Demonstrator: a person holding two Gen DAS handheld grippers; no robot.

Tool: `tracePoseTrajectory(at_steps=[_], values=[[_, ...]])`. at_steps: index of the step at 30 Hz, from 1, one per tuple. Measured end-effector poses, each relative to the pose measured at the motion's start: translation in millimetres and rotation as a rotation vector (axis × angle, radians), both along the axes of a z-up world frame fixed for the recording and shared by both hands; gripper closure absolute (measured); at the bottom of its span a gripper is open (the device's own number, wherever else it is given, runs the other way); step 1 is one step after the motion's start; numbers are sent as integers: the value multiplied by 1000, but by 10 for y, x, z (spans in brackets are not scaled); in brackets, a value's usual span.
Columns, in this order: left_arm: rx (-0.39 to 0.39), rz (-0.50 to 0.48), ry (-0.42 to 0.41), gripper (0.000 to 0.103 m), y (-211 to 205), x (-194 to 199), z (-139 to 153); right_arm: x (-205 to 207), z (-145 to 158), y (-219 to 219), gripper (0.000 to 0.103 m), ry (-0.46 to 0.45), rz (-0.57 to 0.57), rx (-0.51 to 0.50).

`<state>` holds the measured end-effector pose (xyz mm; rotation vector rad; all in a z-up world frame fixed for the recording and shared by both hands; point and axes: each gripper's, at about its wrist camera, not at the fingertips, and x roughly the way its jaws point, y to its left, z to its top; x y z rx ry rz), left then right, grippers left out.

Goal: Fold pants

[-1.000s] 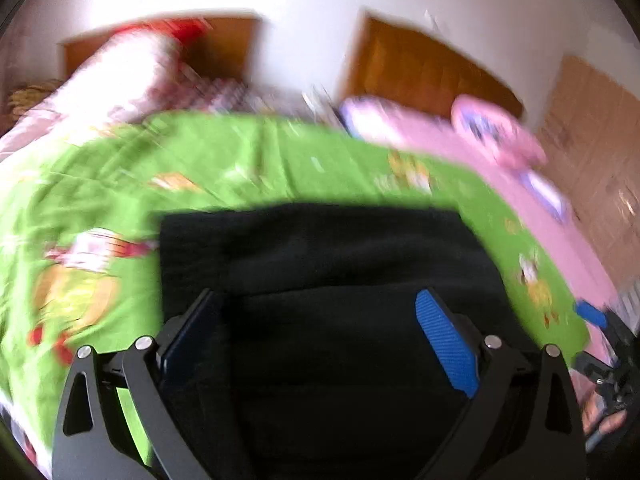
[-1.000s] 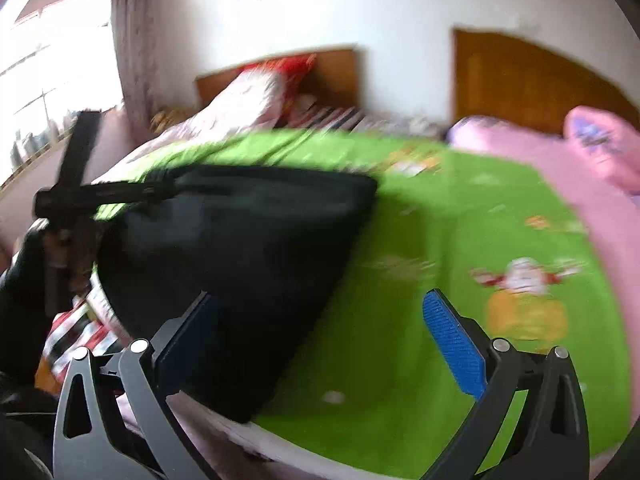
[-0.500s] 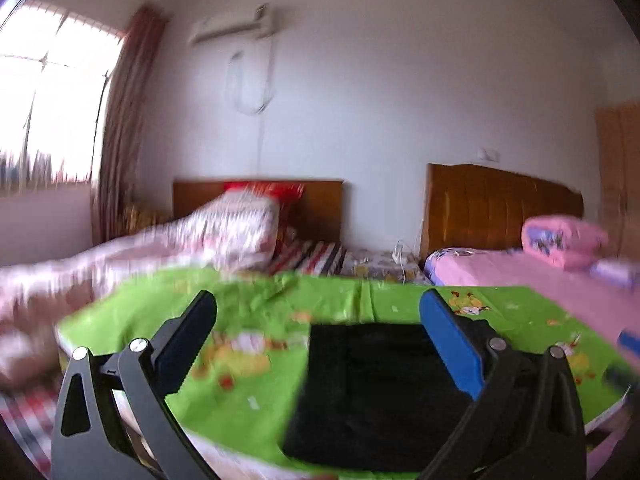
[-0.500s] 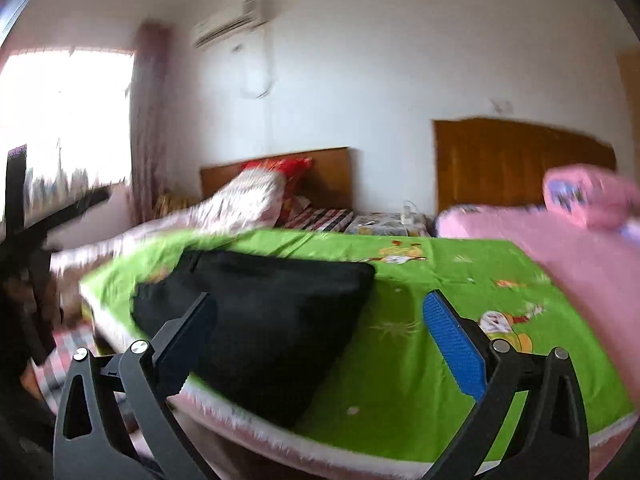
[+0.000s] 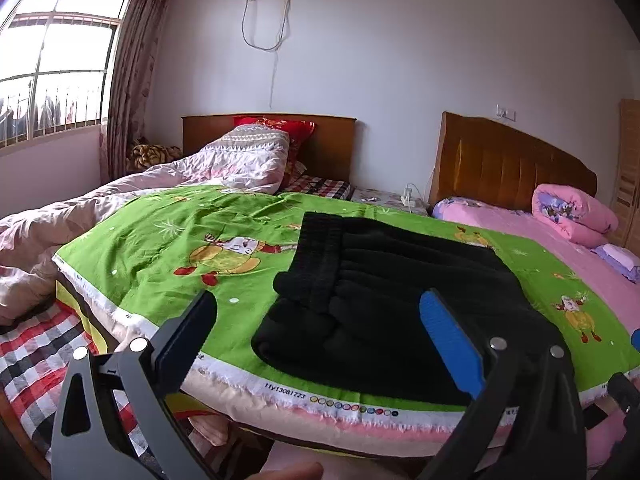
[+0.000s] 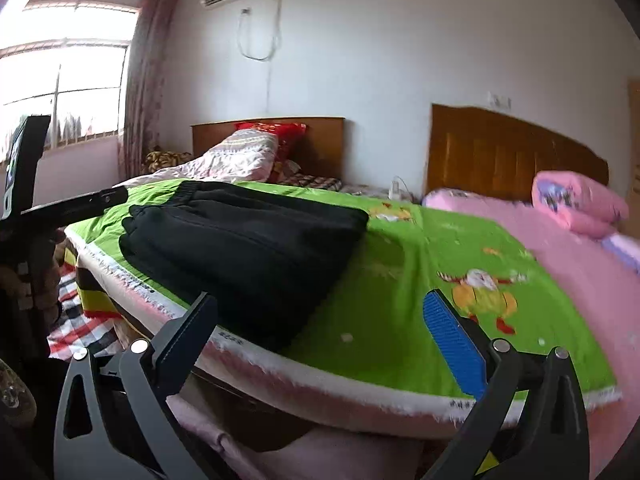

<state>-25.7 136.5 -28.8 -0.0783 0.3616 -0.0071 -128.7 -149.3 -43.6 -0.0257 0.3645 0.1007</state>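
Black pants (image 5: 384, 300) lie folded in a compact stack on a green cartoon-print sheet (image 5: 192, 248) near the bed's front edge; they also show in the right wrist view (image 6: 248, 248). My left gripper (image 5: 320, 324) is open and empty, held back from the bed edge in front of the pants. My right gripper (image 6: 320, 324) is open and empty, off the bed's front edge, to the right of the pants. The left gripper's body (image 6: 28, 184) shows at the left of the right wrist view.
A pink quilt (image 5: 48, 232) lies on the left bed, with a checked sheet (image 5: 36, 360) below. A pink bed (image 5: 532, 236) with a rolled pink blanket (image 5: 572, 216) is at right. Wooden headboards (image 5: 512, 172) stand against the far wall.
Both grippers have pulled back and lifted away from the pants, which now lie folded on the sheet. The views went from looking down on the bed to looking across the room.
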Motion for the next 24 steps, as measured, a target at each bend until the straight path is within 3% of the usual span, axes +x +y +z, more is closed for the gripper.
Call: tracePoseTrajectory(at_steps=[24], values=[[115,-105,54,1,-311,56,-65,37,-1,21,4,13,14,-11]])
